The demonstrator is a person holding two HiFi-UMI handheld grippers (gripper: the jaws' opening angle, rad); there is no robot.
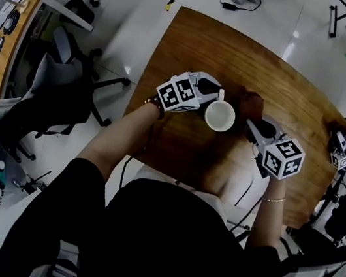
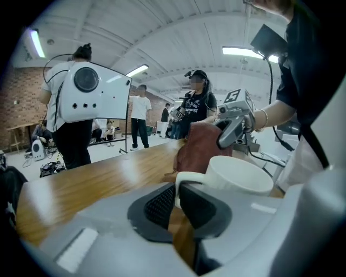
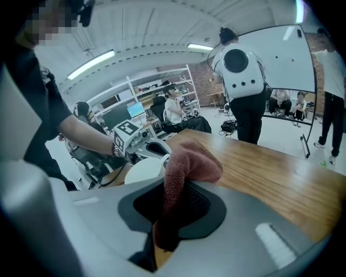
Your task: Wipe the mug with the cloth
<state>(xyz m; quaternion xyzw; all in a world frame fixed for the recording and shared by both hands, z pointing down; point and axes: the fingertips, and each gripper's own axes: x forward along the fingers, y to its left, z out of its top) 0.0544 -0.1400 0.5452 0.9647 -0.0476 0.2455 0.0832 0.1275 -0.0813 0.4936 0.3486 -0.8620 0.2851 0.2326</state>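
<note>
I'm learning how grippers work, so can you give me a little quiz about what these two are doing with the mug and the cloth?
1. True or false: the left gripper is shut on the handle of the white mug.
2. What does the right gripper hold? A: a sponge. B: a reddish-brown cloth. C: nothing.
3. Fill in the gap: the white mug's opening faces ___.

Key: 1 true; 2 B; 3 up.
</note>
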